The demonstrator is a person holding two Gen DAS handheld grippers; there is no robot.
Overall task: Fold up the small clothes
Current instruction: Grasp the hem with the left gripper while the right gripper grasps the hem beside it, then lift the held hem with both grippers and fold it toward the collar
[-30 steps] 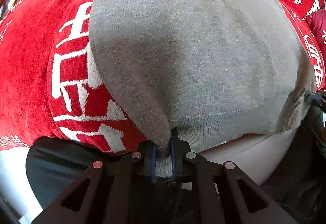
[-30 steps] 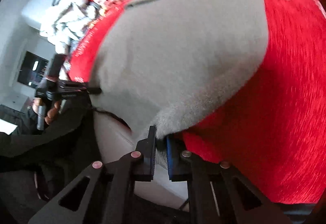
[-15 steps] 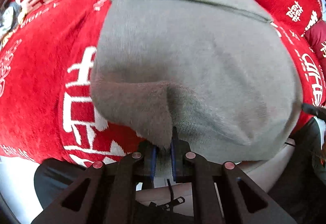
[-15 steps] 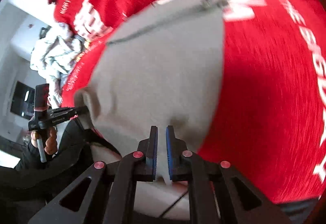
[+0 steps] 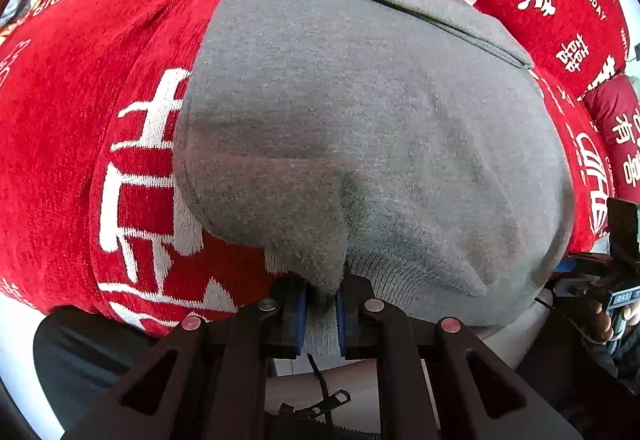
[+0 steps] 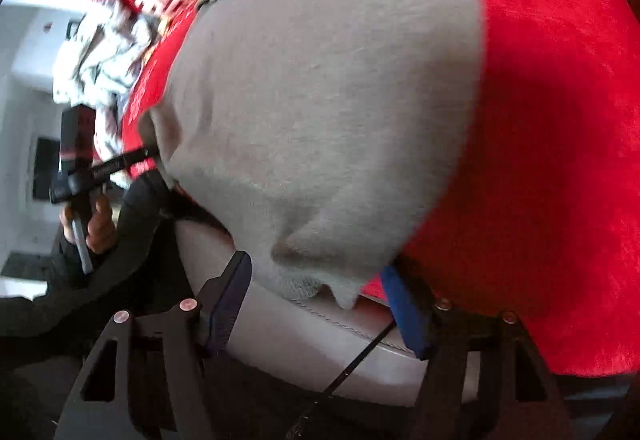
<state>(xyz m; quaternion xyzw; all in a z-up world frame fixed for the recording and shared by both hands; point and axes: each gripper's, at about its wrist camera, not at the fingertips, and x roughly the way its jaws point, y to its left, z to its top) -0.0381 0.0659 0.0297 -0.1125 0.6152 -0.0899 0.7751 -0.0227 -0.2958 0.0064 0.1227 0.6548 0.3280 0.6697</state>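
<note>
A: Why are the left gripper (image 5: 321, 296) jaws pinched so tight?

B: They clamp the ribbed hem corner of the grey knit garment (image 5: 360, 128), so that edge stays lifted.

A: And the right gripper (image 6: 316, 300)?

B: Its jaws are opening; the other hem corner hangs between them, unpressed, probably being let go. The garment lies spread on the red blanket (image 5: 60, 120).

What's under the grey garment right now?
The grey garment lies on a red blanket with white lettering, which shows on every side. Its near hem hangs over a pale edge below. Whatever sits directly beneath the garment's middle is covered.
</note>
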